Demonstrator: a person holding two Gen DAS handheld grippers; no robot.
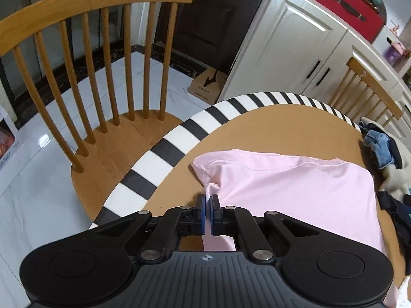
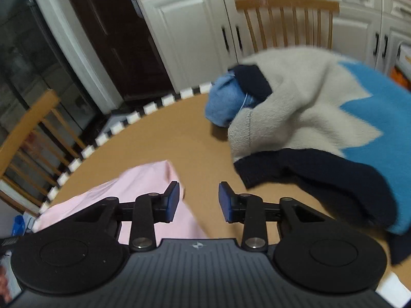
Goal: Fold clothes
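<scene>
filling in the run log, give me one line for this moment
task: fold clothes | left gripper: shut on pink shirt | right gripper: open | sweater pile: untouched

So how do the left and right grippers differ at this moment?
The left gripper is shut on a bunched edge of the pink garment; the right gripper is open and holds nothing. The left sits over the garment, the right over bare table beside it. Both have black arms and blue pads.
</scene>
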